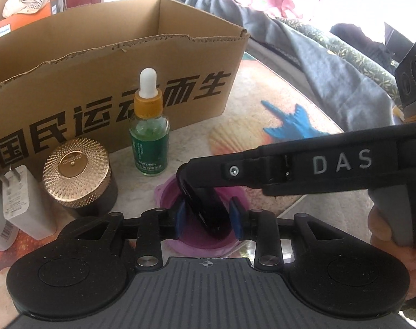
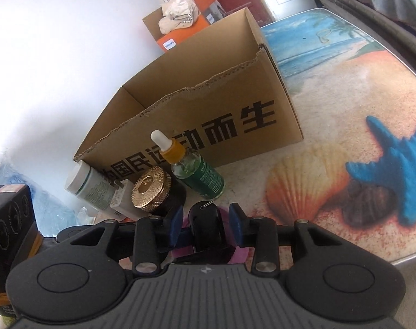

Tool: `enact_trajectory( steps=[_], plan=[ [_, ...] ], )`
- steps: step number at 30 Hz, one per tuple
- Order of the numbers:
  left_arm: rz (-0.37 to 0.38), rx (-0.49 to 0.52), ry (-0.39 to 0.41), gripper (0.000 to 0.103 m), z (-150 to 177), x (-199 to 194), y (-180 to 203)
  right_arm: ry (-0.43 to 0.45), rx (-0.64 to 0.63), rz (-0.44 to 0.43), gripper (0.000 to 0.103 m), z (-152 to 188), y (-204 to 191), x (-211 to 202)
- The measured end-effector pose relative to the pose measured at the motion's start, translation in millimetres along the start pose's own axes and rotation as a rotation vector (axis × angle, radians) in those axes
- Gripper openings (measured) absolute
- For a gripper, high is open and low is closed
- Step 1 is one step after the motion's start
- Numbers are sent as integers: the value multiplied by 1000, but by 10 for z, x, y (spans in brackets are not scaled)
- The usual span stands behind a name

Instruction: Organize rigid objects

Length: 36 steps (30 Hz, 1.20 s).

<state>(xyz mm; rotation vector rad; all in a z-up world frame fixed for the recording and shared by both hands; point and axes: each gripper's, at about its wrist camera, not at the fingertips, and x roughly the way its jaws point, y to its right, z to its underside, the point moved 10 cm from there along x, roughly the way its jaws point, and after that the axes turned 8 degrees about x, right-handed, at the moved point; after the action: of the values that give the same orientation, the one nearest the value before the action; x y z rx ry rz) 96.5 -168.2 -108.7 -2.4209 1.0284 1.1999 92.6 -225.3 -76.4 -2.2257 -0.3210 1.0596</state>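
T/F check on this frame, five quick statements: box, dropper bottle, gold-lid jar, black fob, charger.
1. The cardboard box is open at the top. True.
2. The dropper bottle lies on its side. False: it stands upright in front of the box.
3. The gold-lid jar stands left of the dropper bottle in the left wrist view. True.
4. The black fob sits inside the box. False: it is in the purple cup, outside the box.
5. The white charger is plugged into a socket. False: its prongs are bare.

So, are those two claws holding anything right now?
Left gripper: open, gripping nothing.
Right gripper: open; black key fob sits loose between its pads.
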Motion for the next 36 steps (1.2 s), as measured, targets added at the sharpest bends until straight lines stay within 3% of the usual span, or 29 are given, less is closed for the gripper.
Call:
enact_trajectory(
  steps=[3, 7, 22, 30, 33, 36],
  plan=[
    [-11, -5, 15, 31, -11, 7, -21, -1, -19, 4, 37, 0, -16, 20],
    [-29, -11, 27, 18, -24, 10, -56, -35, -29, -10, 34, 63, -57, 56],
    [-81, 20, 138, 15, -160, -330, 9, 42, -33, -38, 27, -23, -204, -173],
    [-201, 41, 277, 15, -611, -1016, -230, 137, -173, -134, 27, -367, -935, -457],
    [-257, 23, 300, 15, -845, -1218, -520, 148, -253, -180, 27, -608, -1313, -398],
    [-310, -3, 274, 15, -1026, -1253, -864, 112, -296, -219, 27, -853, -1626, -169]
  ],
)
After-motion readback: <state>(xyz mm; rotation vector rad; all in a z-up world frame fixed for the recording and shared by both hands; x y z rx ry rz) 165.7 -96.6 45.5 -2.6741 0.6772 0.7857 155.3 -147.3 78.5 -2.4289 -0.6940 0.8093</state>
